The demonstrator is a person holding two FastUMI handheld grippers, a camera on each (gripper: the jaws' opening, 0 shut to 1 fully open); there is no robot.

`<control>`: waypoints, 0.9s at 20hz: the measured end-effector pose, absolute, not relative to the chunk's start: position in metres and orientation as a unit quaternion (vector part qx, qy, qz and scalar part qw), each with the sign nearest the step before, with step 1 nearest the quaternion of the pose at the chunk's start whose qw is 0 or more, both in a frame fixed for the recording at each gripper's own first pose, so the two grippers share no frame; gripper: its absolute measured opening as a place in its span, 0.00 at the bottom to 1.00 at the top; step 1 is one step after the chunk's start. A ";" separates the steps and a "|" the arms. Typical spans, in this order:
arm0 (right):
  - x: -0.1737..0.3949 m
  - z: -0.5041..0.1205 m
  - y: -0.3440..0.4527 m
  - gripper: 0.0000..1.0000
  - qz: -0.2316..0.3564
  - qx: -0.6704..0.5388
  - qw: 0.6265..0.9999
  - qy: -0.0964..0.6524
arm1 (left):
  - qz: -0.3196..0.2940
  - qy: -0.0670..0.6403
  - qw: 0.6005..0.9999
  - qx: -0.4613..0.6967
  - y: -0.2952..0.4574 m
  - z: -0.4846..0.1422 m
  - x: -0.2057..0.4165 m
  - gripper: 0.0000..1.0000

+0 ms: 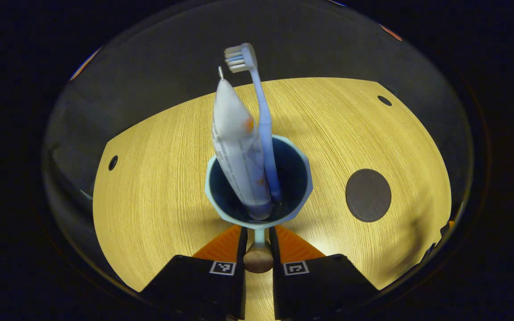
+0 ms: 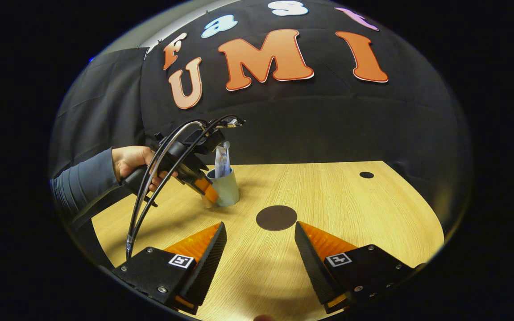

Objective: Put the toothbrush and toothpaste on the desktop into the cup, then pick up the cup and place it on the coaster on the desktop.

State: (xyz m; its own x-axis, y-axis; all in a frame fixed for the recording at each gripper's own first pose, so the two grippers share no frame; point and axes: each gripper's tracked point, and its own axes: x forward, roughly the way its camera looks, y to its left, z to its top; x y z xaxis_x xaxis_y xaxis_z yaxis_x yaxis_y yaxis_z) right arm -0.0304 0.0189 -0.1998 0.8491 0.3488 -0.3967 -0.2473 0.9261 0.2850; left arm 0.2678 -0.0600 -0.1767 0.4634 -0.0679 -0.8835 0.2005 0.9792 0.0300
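Wooden desktop point(image 1: 159, 187): left gripper point(image 1: 258, 243) pinched the handle of the loaded cup point(image 1: 257, 183). Right gripper point(image 2: 260, 249) gaped wide. Next, likely, a lift onto the coaster point(image 1: 368, 195).

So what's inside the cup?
The cup holds a toothpaste tube and a toothbrush, both sticking up. Their bottom ends sit deep in the dark inside, so the cup's floor is mostly hidden.

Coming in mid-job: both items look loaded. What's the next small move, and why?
Probably lift the cup and carry it to the coaster. The toothbrush and toothpaste already stand inside, the left gripper is closed on the cup's handle, and the coaster lies bare on the desktop.
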 end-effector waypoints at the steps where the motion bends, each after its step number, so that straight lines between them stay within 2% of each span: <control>1: -0.030 -0.199 0.018 0.92 0.154 0.111 0.956 0.225 | -0.076 0.511 0.854 0.060 -0.055 -0.173 0.259 0.24; 6: -0.031 -0.195 0.011 0.92 0.145 0.108 0.958 0.221 | -0.076 0.507 0.857 0.047 -0.043 -0.181 0.249 0.24; 8: -0.034 -0.191 0.005 0.92 0.139 0.098 0.962 0.214 | -0.081 0.495 0.864 0.048 -0.047 -0.160 0.253 0.24; 9: -0.034 -0.188 0.003 0.92 0.136 0.095 0.963 0.212 | -0.084 0.491 0.866 0.049 -0.048 -0.148 0.255 0.21; 12: -0.038 -0.186 -0.002 0.92 0.132 0.093 0.965 0.209 | -0.097 0.482 0.869 0.053 -0.052 -0.129 0.257 0.24; 18: -0.047 -0.189 -0.011 0.92 0.123 0.100 0.965 0.209 | -0.118 0.471 0.872 0.061 -0.062 -0.144 0.260 0.24</control>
State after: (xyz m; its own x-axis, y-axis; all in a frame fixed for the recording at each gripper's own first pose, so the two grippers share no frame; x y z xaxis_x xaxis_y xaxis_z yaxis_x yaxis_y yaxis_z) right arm -0.0468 -0.0113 -0.1890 0.8824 0.2797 -0.3783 -0.1958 0.9495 0.2451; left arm 0.2596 -0.0623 -0.1437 0.5276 -0.1484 -0.8364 0.2632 0.9647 -0.0052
